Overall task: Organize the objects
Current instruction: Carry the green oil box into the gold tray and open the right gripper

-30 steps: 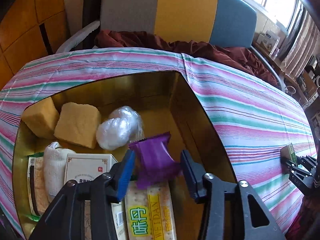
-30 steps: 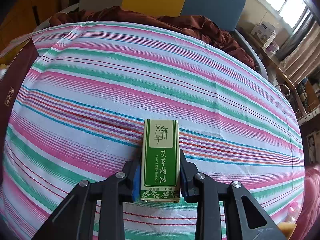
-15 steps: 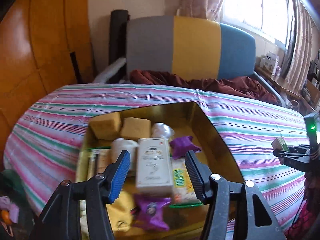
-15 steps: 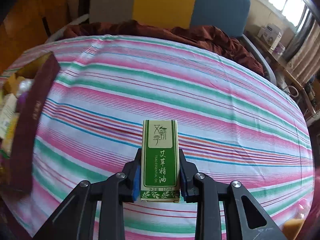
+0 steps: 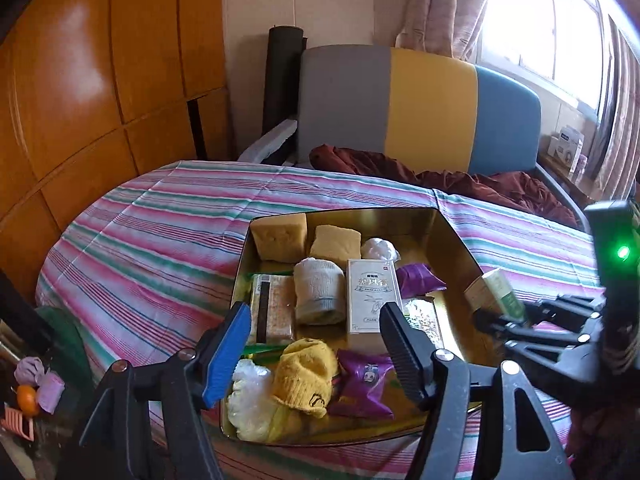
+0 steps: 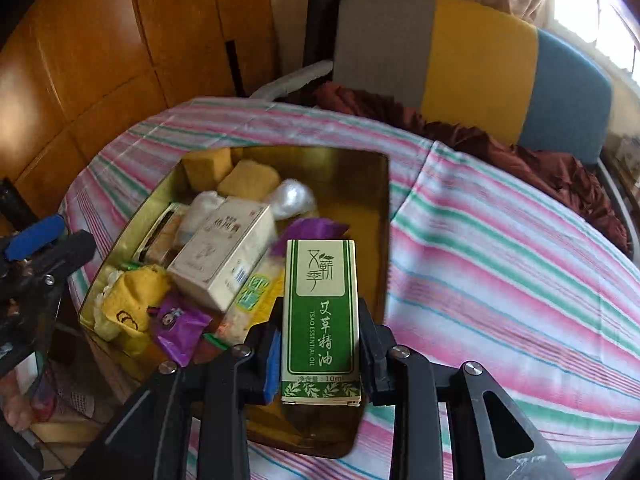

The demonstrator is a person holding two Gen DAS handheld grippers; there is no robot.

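Note:
A gold tin box (image 5: 452,236) (image 6: 386,216) sits on the striped tablecloth, filled with sponges, a white carton (image 5: 372,300) (image 6: 224,256), purple snack packets, a yellow sock (image 5: 306,376) and a cracker pack. My left gripper (image 5: 316,348) is open and empty, held above the box's near edge. My right gripper (image 6: 320,344) is shut on a green essential oil box (image 6: 320,316) and holds it over the tin's right side. The oil box also shows in the left wrist view (image 5: 496,294) at the tin's right rim.
A grey, yellow and blue sofa (image 5: 420,108) with a dark red blanket (image 5: 472,180) stands behind the table. Wooden panelling (image 5: 100,92) is on the left. Small items, including an orange (image 5: 26,394), lie beyond the table's left edge.
My left gripper let go of the purple packet, which now lies in the tin, and pulled back and up. My right gripper carried the oil box left from the tablecloth to over the tin.

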